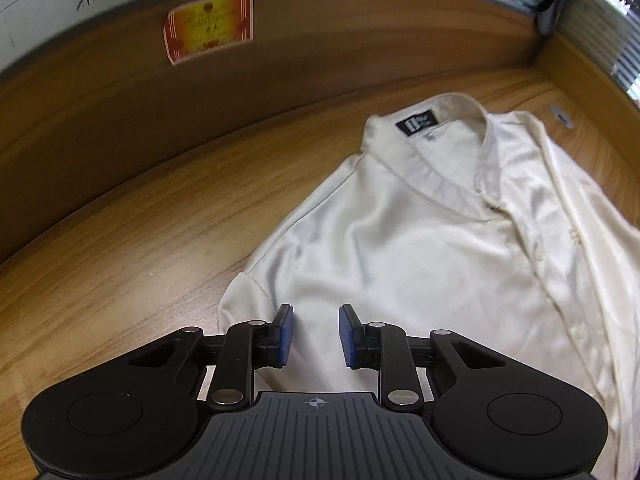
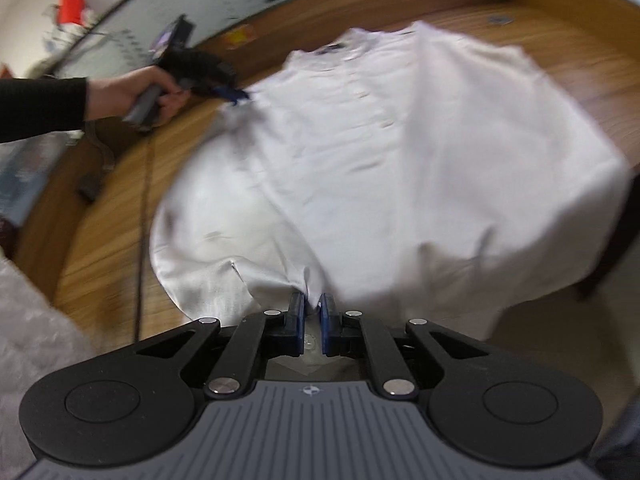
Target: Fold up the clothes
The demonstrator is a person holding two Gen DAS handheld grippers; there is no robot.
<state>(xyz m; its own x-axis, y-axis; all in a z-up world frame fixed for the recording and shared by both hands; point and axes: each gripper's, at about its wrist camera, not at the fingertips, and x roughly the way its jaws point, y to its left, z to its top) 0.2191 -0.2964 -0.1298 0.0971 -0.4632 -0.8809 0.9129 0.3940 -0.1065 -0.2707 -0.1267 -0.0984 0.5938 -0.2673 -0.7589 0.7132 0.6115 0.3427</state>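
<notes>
1. Your right gripper (image 2: 313, 312) has its blue pads pinched together on a tuck of the bottom hem of the cream, silky short-sleeved polo shirt (image 1: 420, 248); keep that pinch firm, because the fabric looks slippery.
2. Your left gripper (image 1: 315, 334) hangs over the shirt's sleeve and side edge with its fingers apart and nothing between them. Bring it onto the cloth and close fully before you lift.
3. The shirt lies front up on the wooden desk (image 1: 140, 240), collar toward the far wall, one side draping off the desk edge in the right wrist view.
4. Lift both edges together so the fold line stays straight.
5. Mind the wooden back panel with its red and yellow sticker (image 1: 209, 26) close behind the collar, and the dark cable (image 2: 143, 216) trailing across the desk.
</notes>
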